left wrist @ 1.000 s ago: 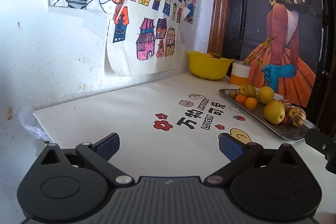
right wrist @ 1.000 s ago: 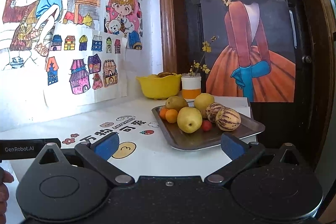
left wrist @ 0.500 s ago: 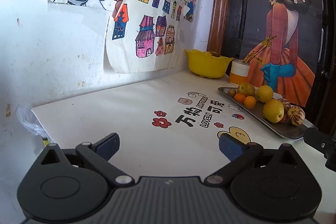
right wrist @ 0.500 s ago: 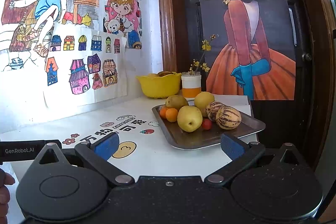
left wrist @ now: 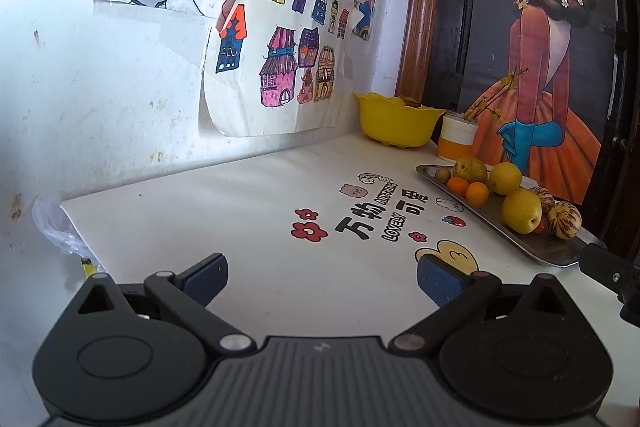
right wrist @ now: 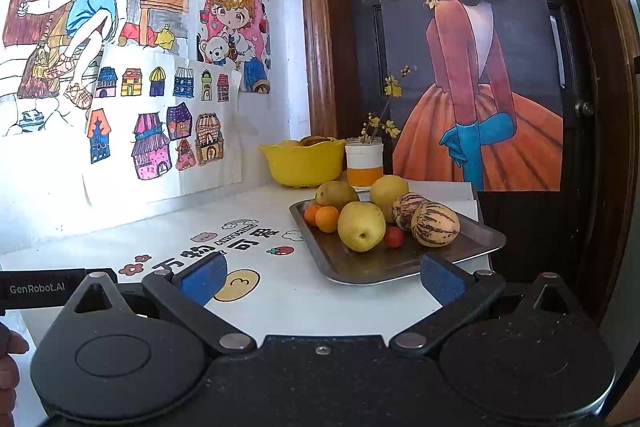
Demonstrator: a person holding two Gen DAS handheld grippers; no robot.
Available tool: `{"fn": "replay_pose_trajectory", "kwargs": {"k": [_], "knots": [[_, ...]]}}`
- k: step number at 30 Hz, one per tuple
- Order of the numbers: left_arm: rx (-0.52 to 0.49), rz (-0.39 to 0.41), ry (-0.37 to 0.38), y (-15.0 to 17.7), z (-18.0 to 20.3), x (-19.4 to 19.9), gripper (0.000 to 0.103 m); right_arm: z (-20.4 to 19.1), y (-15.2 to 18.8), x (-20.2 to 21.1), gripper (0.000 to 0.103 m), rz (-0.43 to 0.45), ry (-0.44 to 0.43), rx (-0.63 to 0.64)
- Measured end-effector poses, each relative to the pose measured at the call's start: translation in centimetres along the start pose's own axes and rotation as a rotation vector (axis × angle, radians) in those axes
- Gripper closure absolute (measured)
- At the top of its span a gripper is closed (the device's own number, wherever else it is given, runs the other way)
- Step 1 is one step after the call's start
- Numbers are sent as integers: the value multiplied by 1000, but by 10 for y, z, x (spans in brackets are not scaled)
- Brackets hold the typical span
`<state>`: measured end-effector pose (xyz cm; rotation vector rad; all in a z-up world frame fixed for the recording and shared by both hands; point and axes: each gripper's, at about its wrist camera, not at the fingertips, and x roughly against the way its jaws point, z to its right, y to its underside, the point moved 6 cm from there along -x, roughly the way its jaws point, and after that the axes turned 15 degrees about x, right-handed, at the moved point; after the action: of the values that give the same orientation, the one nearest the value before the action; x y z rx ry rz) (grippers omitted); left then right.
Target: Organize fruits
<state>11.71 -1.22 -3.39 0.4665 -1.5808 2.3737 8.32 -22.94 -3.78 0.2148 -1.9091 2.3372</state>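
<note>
A metal tray on the white table holds several fruits: yellow pears, small oranges, striped melons and a small red tomato. The tray also shows at the right of the left wrist view. My right gripper is open and empty, just in front of the tray's near edge. My left gripper is open and empty over the table's printed cloth, left of the tray. A yellow bowl with fruit inside stands at the back corner.
A white and orange cup with flower twigs stands beside the yellow bowl. Drawings hang on the white wall to the left. A dark door with a poster is behind the table. A clear plastic bag lies at the table's left edge.
Both grippers have shifted only slightly; the left wrist view has tilted a little so the table sits lower. Both stay open and nothing on the tray has moved.
</note>
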Motion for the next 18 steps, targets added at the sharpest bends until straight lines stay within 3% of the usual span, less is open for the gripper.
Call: {"fn": "replay_pose_trajectory", "kwargs": {"k": [18], "knots": [[4, -6, -2, 2, -2, -1, 0, -2, 0, 0, 1, 2, 2, 11]]}}
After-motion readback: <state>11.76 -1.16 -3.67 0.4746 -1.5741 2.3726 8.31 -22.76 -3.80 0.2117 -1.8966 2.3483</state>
